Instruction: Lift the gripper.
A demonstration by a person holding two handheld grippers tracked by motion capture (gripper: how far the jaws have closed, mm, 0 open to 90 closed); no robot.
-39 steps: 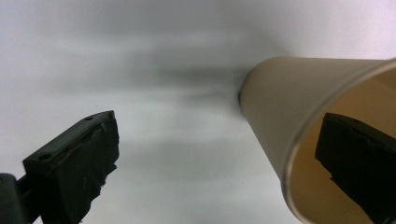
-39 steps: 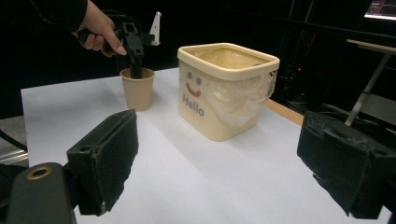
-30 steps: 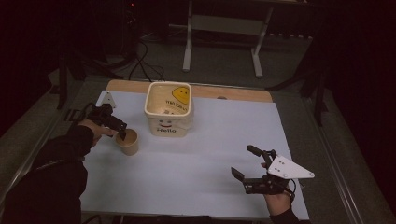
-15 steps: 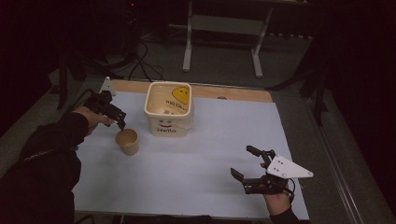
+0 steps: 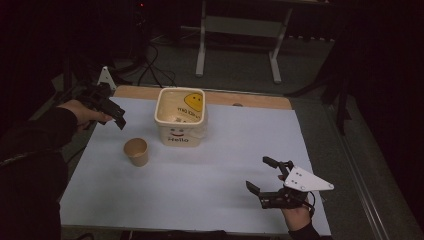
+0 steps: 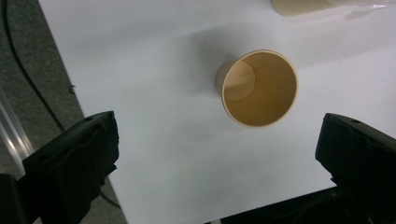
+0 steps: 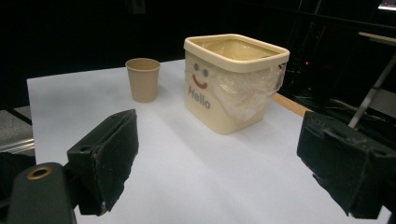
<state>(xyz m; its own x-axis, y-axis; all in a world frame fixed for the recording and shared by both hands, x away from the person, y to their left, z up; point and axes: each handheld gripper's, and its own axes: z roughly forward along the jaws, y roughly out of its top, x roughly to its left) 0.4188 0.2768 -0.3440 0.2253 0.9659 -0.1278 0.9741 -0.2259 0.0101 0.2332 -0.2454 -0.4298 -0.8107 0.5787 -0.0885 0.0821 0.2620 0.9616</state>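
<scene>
White paper [image 5: 200, 185] covers our table, and on it we count one brown paper cup [image 5: 136, 151] and one cream "Hello" bin [image 5: 180, 118], standing near each other but apart toward the far left. Our left gripper [image 5: 112, 111] hangs over the sheet's left edge, jaws spread wide and empty, looking down into the cup. Our right gripper [image 5: 262, 175] sits near the front right corner, equally wide and empty, with bare sheet between.

Dark room, grey floor [image 5: 240, 60], metal stand [image 5: 239, 27], floor cables [image 5: 152, 65]
</scene>
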